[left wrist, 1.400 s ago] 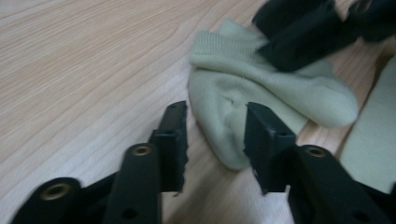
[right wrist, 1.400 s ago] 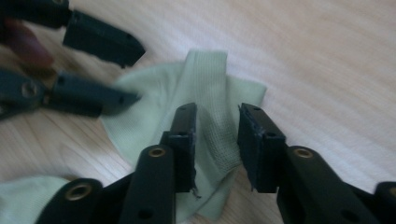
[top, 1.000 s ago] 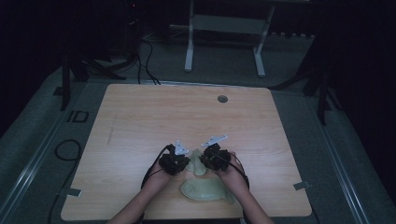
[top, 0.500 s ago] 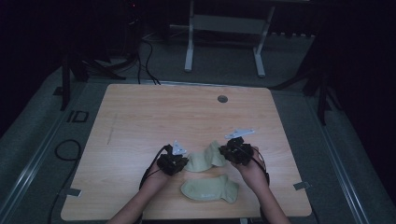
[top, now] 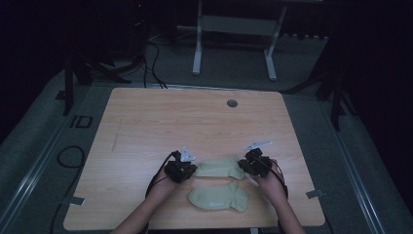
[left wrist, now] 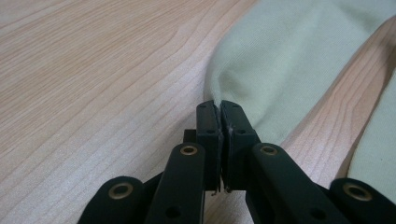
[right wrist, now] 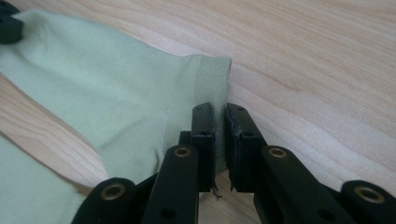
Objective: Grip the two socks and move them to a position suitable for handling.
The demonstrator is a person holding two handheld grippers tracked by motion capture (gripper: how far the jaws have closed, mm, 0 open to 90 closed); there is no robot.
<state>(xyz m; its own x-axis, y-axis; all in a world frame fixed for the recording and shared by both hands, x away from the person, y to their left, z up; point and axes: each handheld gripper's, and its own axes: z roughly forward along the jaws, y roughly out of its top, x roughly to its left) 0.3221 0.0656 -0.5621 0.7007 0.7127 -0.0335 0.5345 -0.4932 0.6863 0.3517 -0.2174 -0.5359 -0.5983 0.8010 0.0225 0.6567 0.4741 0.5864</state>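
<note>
Left gripper [top: 189,168] clamped on sock [top: 220,166] toe; right gripper [top: 245,163] pinching cuff, jaws nearly closed. Sock stretched flat between them on table [top: 146,126], likely for smoothing. Second sock [top: 216,197] just behind.

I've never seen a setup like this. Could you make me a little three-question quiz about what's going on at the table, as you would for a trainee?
1. True or false: the left gripper is shut on one end of the stretched sock.
2. Which part of that sock does the right gripper pinch? A) the ribbed cuff B) the middle C) nothing
3. Fill in: the second sock lies flat on the wooden table, ____ the person than the stretched one.

Key
1. True: its jaws are pressed together on the fabric edge.
2. A: the ribbed cuff sits between its jaws.
3. Nearer to; neither gripper touches it.
</note>
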